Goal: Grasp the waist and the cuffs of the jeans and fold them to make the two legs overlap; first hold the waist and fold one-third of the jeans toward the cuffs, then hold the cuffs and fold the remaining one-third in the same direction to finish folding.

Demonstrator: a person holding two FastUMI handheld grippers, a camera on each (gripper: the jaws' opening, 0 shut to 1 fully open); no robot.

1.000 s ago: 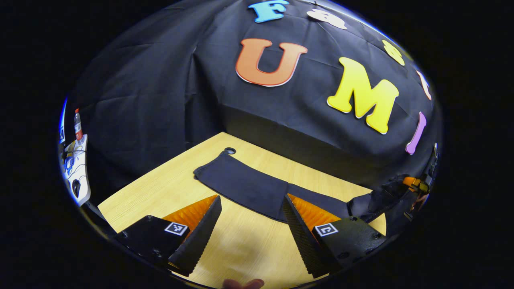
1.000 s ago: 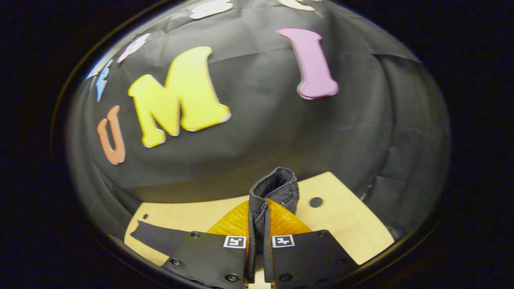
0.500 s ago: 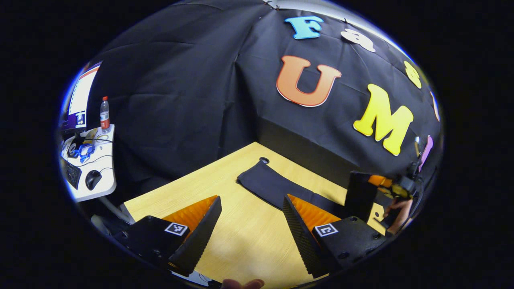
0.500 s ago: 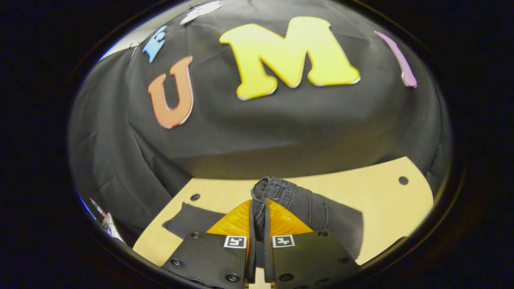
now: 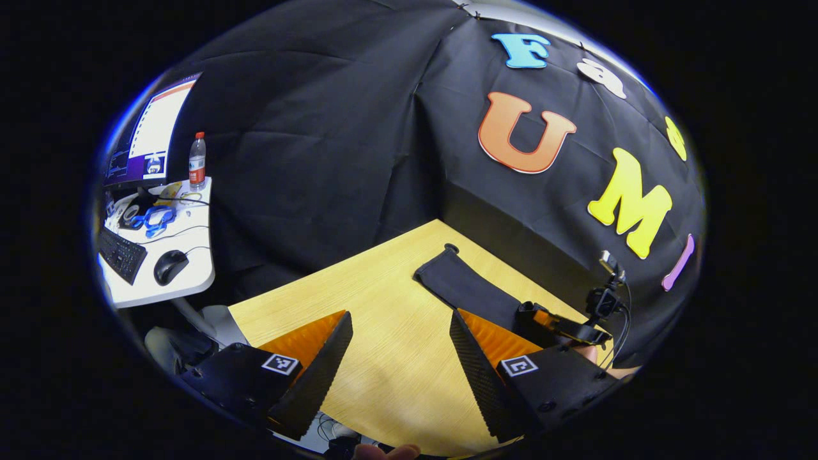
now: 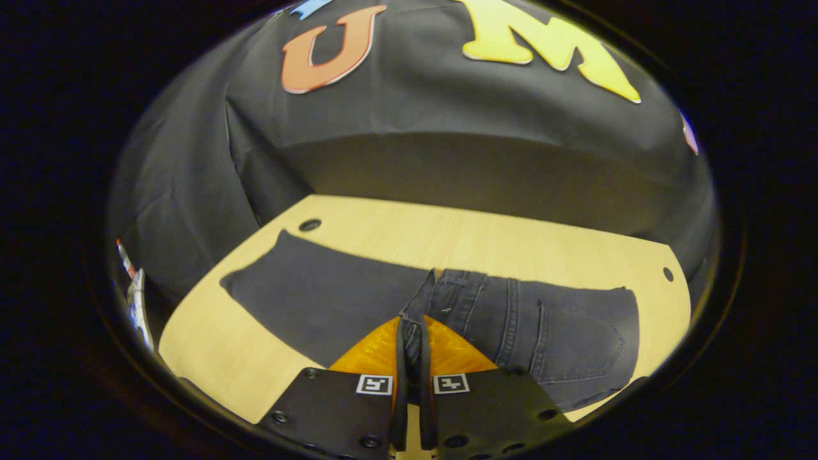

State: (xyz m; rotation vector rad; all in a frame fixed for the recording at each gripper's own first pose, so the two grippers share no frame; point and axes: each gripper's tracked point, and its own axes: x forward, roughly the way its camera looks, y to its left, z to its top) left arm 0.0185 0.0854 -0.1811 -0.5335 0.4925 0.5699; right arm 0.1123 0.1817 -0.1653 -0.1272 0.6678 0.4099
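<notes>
1. I am keeping my right tongs [image 6: 409, 332] pinched tight on the waist edge of the jeans [image 6: 543, 332], both fingers pressing the denim.
2. My left tongs [image 5: 399, 345] are hanging spread wide over bare desk [image 5: 383, 300], gripping nothing.
3. The jeans are lying flat on the desk, waist section doubled over toward the cuffs [image 6: 255, 275], which are resting farther off.
4. I am judging the denim soft but fairly heavy and thick at the seams; it is likely sagging wherever unsupported, so I am favouring the stiff waistband and hemmed cuff corners as holds.
</notes>
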